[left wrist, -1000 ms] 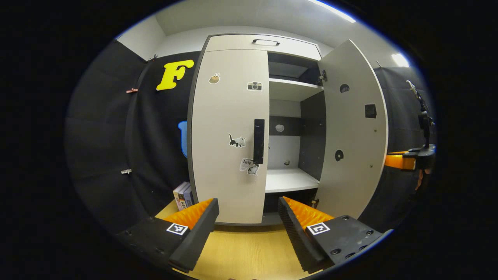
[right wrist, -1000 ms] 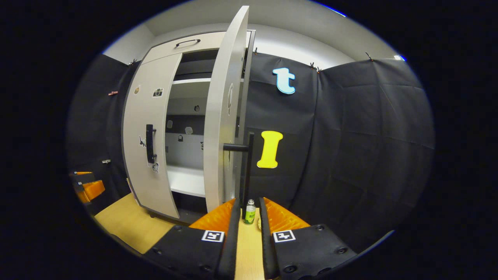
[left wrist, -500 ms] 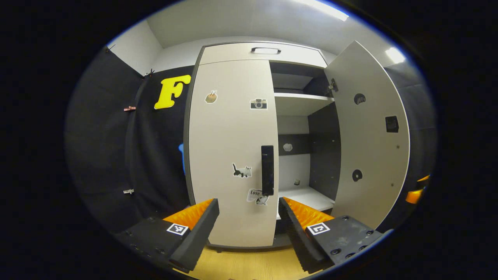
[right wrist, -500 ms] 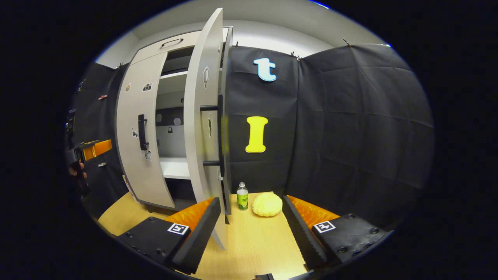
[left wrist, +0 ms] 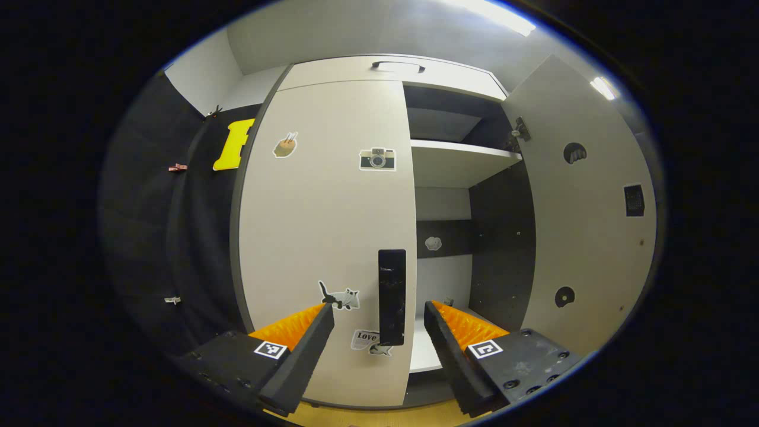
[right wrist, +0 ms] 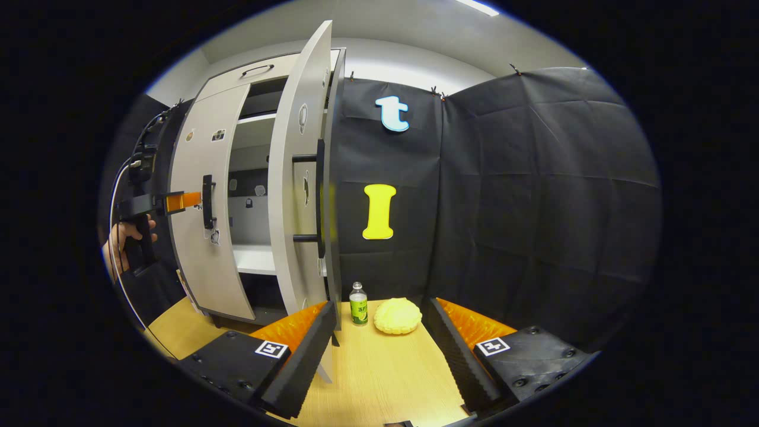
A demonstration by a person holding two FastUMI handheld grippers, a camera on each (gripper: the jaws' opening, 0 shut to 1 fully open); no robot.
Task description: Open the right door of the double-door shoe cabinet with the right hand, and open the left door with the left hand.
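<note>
The light grey shoe cabinet's left door (left wrist: 326,225) is closed and carries several stickers. Its black bar handle (left wrist: 392,296) stands upright just ahead of my left gripper (left wrist: 379,323), which is open with the handle's lower end between its fingers, not touching. The right door (left wrist: 587,213) is swung wide open, showing white shelves (left wrist: 462,154). In the right gripper view that open door (right wrist: 296,178) is edge-on with its black handle (right wrist: 320,198) facing outward. My right gripper (right wrist: 379,323) is open and holds nothing, just right of the door. The left gripper (right wrist: 178,201) also appears there, by the left door's handle (right wrist: 207,201).
A small green-labelled bottle (right wrist: 357,303) and a yellow round bun-shaped object (right wrist: 397,315) sit on the wooden table (right wrist: 385,373) by the black cloth wall. A hand (right wrist: 121,240) holds the left gripper's grip at the far left.
My left gripper has moved up close to the left door's handle. My right gripper let go of the right door's handle, opened and drew back; the door swung a little wider.
</note>
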